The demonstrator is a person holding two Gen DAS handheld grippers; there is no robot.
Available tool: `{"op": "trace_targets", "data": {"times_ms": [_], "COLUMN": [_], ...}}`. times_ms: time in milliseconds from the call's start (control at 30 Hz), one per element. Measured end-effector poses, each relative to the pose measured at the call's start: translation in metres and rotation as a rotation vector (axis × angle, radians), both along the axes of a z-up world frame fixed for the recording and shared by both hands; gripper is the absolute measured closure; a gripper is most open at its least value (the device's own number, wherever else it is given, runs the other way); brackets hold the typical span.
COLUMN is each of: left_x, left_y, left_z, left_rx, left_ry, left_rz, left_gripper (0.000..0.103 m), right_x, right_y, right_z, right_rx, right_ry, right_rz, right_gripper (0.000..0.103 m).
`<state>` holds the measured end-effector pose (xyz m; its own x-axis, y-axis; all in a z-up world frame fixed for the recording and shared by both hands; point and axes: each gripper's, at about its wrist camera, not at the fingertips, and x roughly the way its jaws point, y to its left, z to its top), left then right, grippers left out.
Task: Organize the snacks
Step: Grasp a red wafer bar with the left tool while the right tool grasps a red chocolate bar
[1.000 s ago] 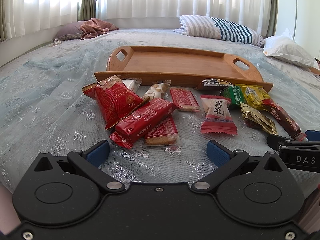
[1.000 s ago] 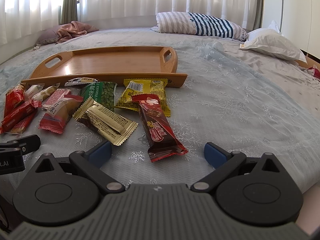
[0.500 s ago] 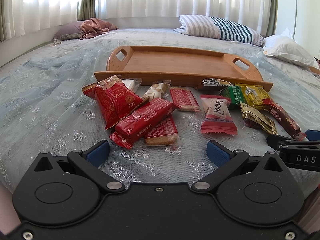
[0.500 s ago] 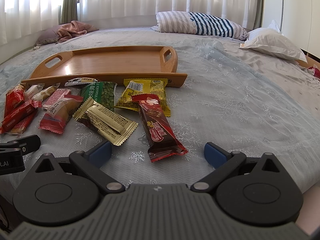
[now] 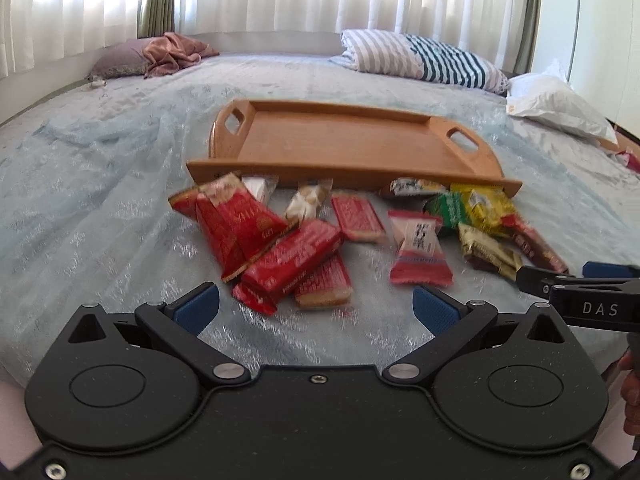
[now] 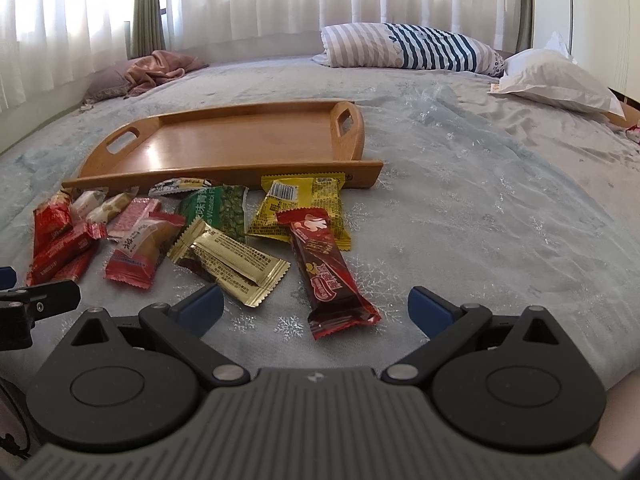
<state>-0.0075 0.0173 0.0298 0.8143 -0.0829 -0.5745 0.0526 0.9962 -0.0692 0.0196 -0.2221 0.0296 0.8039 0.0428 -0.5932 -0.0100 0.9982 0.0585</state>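
A: Snacks, a whole scatter of them on the bedspread [image 5: 100, 184], lined up along the near edge of the wooden tray [image 5: 400, 176], and not one inside it. By my read the sorting hasn't started.

B: Both tools are ready though. The left gripper [image 5: 316, 306] hovers with fingers spread wide, holding nothing, right over the red biscuit packs [image 5: 294, 258]. The right gripper [image 6: 312, 306] is just as wide and empty, straddling the tail of the dark red chocolate bar [image 6: 328, 268].

A: So the next move, I'd say: drop onto one wrapper, pinch it flat, lift it over the tray's rim. That chocolate bar sits apart enough to take cleanly.

B: Count for me?

A: One tray. Roughly thirteen wrappers, hard to be sure where they overlap: five red or pink on the left, two pale candies [image 5: 306, 202], a pink-and-white pack [image 6: 142, 246], a gold sachet [image 6: 232, 258], a green pack [image 6: 218, 210], a yellow pack [image 6: 304, 204], a small one [image 6: 180, 185] against the tray, and the chocolate bar.
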Motion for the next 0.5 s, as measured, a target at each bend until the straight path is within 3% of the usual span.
{"op": "trace_targets", "data": {"times_ms": [133, 300, 400, 467, 500], "left_x": [0.003, 0.015, 0.018, 0.020, 0.022], "left_y": [0.003, 0.003, -0.003, -0.009, -0.011], "left_z": [0.014, 0.016, 0.016, 0.014, 0.012], "left_rx": [0.022, 0.057, 0.063, 0.087, 0.102], "left_ry": [-0.054, -0.057, -0.053, -0.051, -0.046], "left_rz": [0.013, 0.003, -0.051, -0.085, -0.087], "left_gripper": [0.000, 0.000, 0.001, 0.010, 0.022], "right_x": [0.004, 0.018, 0.022, 0.025, 0.026], "right_y": [-0.009, -0.018, -0.016, -0.013, -0.013], "right_z": [0.005, 0.002, 0.002, 0.001, 0.001], "right_rx": [0.038, 0.016, 0.008, -0.006, -0.007], "right_ry": [-0.019, 0.018, 0.029, 0.028, 0.027], "right_rz": [-0.076, -0.085, -0.044, -0.029, -0.029], "right_gripper": [0.026, 0.032, 0.042, 0.054, 0.055]}}
